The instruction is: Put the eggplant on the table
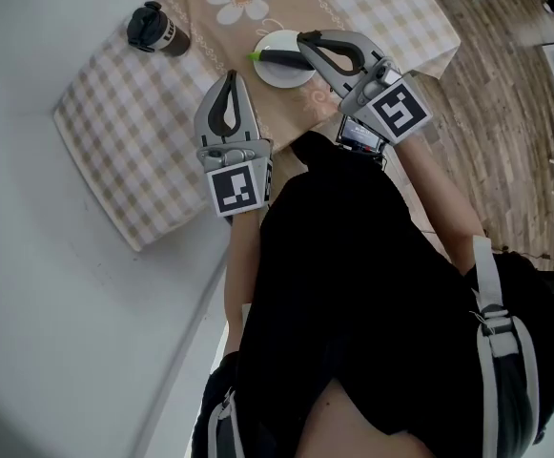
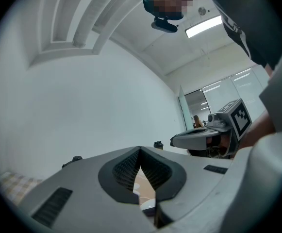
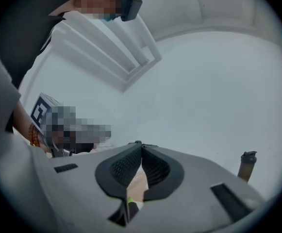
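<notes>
The eggplant [image 1: 286,56], dark with a green stem, lies on a white plate [image 1: 278,74] on the checkered tablecloth [image 1: 143,122]. My right gripper [image 1: 302,36] is held level above the plate's far right edge, over the eggplant, and its jaws are shut with nothing between them. In the right gripper view the jaws [image 3: 140,144] meet at the tips, and a bit of green stem [image 3: 129,200] shows below them. My left gripper [image 1: 231,72] hovers over the cloth just left of the plate, also shut and empty [image 2: 140,149].
A dark lidded bottle [image 1: 154,29] stands on the cloth at the far left, also in the right gripper view [image 3: 247,165]. The table's near edge [image 1: 176,227] runs beside a white wall. Wooden floor [image 1: 505,113] lies to the right.
</notes>
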Available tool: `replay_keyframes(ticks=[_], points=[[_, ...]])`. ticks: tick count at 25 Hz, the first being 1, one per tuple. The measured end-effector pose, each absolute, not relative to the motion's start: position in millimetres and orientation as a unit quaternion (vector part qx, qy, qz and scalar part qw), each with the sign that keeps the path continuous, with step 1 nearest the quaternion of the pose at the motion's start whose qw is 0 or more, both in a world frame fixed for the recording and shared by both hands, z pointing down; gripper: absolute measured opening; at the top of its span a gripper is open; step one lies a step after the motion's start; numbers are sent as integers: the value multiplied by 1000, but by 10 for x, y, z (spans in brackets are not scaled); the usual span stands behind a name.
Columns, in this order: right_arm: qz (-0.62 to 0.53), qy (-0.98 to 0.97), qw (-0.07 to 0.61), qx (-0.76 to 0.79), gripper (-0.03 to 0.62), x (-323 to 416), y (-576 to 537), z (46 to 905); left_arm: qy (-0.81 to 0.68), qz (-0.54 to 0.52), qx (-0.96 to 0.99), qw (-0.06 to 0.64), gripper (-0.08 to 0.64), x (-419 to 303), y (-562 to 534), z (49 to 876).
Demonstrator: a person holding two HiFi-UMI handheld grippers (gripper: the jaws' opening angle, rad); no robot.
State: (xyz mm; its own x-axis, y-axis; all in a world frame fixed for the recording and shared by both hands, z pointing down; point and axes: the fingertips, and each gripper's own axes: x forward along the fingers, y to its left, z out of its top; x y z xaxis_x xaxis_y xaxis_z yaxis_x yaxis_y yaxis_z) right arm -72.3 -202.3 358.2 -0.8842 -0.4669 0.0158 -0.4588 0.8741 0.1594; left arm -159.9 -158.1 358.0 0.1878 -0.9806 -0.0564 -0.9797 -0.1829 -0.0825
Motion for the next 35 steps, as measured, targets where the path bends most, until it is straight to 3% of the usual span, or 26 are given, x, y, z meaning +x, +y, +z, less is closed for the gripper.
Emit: replay_keyframes(ticks=[20, 35], points=[[-41, -964, 68, 254, -2, -643, -2034, 3935, 638, -15, -769, 33, 9, -1524, -1552, 3758], [-36, -965, 61, 251, -2, -589, -1972, 3921, 638, -22, -769, 32, 9, -1460, -1464, 3804]])
